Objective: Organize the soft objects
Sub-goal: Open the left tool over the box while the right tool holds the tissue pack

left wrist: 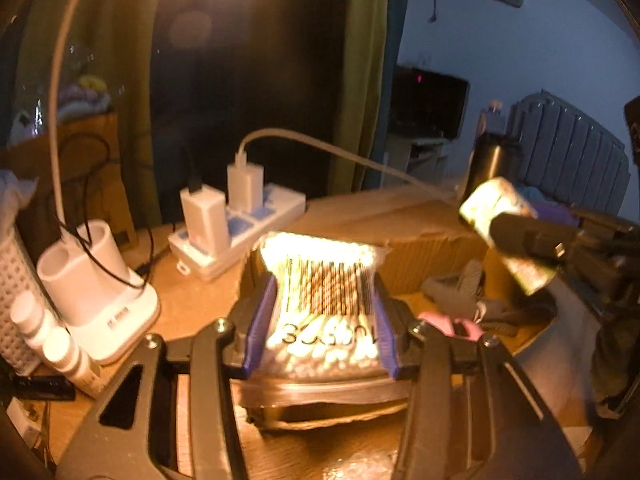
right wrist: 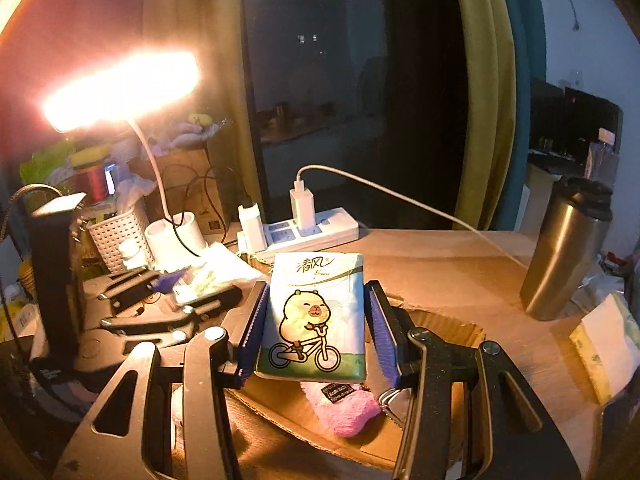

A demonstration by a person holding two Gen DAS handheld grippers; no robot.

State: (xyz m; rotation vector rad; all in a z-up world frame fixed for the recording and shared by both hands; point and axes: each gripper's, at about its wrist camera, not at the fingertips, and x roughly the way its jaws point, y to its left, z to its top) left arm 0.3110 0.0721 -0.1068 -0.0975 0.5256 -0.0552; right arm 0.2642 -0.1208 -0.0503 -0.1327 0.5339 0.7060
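Tissue packs in both grippers over a lamplit desk: the right gripper (right wrist: 316,328) pinches a pocket tissue pack (right wrist: 316,316) printed with a cartoon animal on a bicycle, its blue-padded fingers (right wrist: 253,332) pressed against the pack's long sides, above the open cardboard box (right wrist: 432,328) where a pink fluffy cloth (right wrist: 344,408) already lies; the left gripper (left wrist: 318,328) is clamped on a second, plastic-wrapped soft pack (left wrist: 324,304), barcode side up, held near the box's left edge and washed out by the desk lamp (right wrist: 120,88). Grey and pink soft items (left wrist: 460,296) show inside the box in the left view. Behind, along the desk's back edge, stand a power strip (right wrist: 312,232) with chargers, a white holder (left wrist: 92,276) and a white basket (right wrist: 116,240); a steel flask (right wrist: 568,248) stands at the right edge. Both packs look light and squashy, with slick film wrapping that could slide under a loose hold; a grip across the flat long sides near the middle, as here, seems the safest, firm enough to dent but not crush
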